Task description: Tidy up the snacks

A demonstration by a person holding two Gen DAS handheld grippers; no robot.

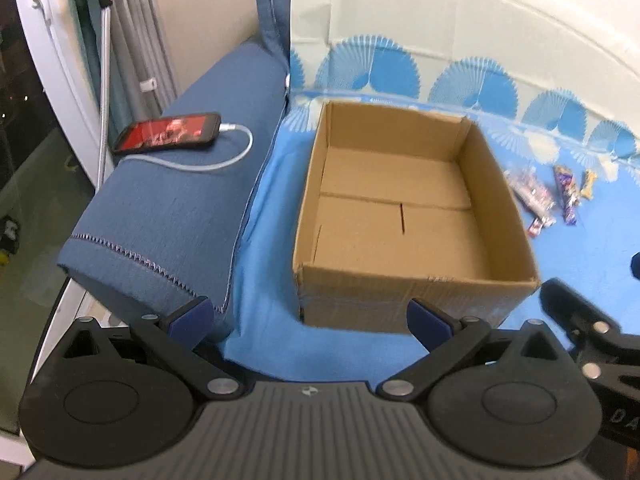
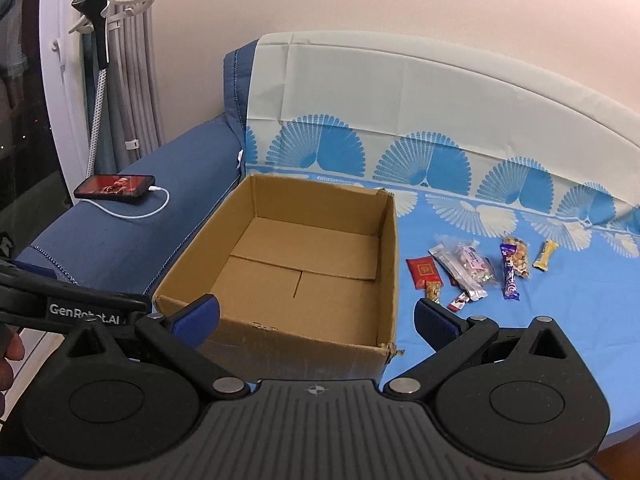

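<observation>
An open cardboard box [image 2: 308, 264] sits on a blue cloth [image 2: 480, 320] with a fan pattern, which is spread over the seat and back of a sofa. The box holds nothing; only its folded bottom flaps show. The snacks [image 2: 472, 268] lie in a loose cluster on the cloth just to the right of the box, clear of its wall: a red packet [image 2: 424, 273] nearest the box, a clear bag of sweets [image 2: 468, 266], a purple bar [image 2: 509, 276], a bag of nuts [image 2: 519, 258] and a yellow bar [image 2: 546, 255] furthest out, with two small wrappers at the near edge of the cluster. In the left wrist view the snacks [image 1: 548, 196] are blurred and partly cut off by the box's right wall.

The left gripper [image 1: 310, 320] hangs in front of the near wall of the box with its fingers [image 1: 192, 316] spread wide and nothing between them. The right gripper [image 2: 316, 316] is also in front of the box's near wall, fingers [image 2: 436, 322] wide apart and empty, its right finger nearer to the snacks. The two grippers are close together: each shows at the edge of the other's view.

To the left of the box is the sofa's blue armrest [image 2: 132, 216], touching or nearly touching the box's left wall. On it lies a phone [image 2: 116, 187] with a lit screen, plugged into a white cable [image 2: 148, 212]. Behind the armrest hang grey curtains [image 2: 132, 80] beside a dark window, with a garment steamer [image 2: 98, 12] on its pole in front.
</observation>
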